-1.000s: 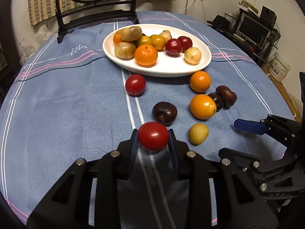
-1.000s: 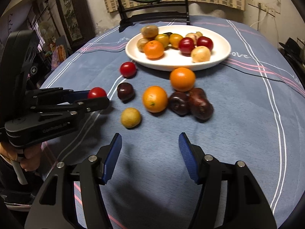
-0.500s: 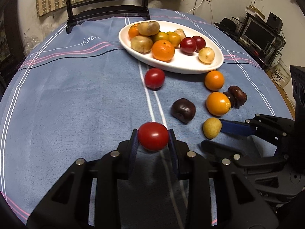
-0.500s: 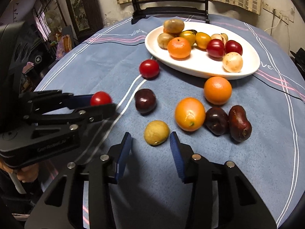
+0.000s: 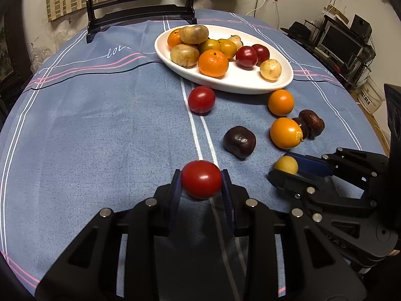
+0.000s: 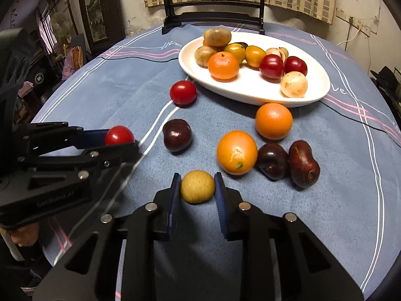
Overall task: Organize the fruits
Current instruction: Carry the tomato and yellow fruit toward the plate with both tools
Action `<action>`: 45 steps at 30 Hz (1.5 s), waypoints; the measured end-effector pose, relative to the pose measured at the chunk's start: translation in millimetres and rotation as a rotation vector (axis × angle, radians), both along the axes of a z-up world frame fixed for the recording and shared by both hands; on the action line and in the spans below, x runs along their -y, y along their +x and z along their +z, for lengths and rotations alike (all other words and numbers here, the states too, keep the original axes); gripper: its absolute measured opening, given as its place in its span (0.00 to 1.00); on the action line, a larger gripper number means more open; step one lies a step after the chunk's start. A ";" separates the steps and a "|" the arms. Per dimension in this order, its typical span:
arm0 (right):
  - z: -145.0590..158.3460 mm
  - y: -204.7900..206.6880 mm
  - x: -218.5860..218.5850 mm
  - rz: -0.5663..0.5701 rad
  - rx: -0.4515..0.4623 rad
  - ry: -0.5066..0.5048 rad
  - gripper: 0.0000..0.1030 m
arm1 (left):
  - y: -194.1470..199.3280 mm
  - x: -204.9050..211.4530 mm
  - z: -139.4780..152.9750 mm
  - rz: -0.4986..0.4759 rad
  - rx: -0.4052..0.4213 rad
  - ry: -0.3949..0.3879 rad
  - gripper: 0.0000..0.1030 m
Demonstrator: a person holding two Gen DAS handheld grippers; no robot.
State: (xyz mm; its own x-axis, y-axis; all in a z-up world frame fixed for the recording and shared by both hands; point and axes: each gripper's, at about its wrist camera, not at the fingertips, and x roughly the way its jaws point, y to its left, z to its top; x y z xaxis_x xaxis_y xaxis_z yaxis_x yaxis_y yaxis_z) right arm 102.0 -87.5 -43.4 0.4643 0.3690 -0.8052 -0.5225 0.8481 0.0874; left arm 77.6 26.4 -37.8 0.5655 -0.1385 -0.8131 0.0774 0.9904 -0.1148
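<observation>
Left tongs (image 5: 201, 183) clamped on red tomato (image 5: 201, 182), held just above table (image 5: 100, 130). Right tongs (image 6: 197, 188) narrowed around small yellow fruit (image 6: 197, 186) on cloth; pads look touching both sides, firm grip not certain. Step in hand: secure yellow fruit, then carry both to white plate (image 6: 250, 92). Squeeze centred on fruit, lift straight up, clear nearby orange (image 6: 236, 151); drop in bare front part of plate. Both tongs low, level, pointing toward plate, side by side.
</observation>
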 end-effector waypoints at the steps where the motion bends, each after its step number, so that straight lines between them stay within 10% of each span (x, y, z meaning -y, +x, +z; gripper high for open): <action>1: 0.9 -2.2 3.5 -0.002 0.000 0.003 0.27 | -0.4 0.7 0.3 -0.001 0.000 0.001 0.30; 29: 70.3 12.5 72.8 -0.129 0.182 0.078 0.26 | 28.9 27.4 48.1 -0.063 0.109 0.082 0.30; 45: 82.4 141.6 46.2 -0.176 0.170 0.154 0.26 | 139.9 55.2 57.6 -0.043 0.100 0.043 0.31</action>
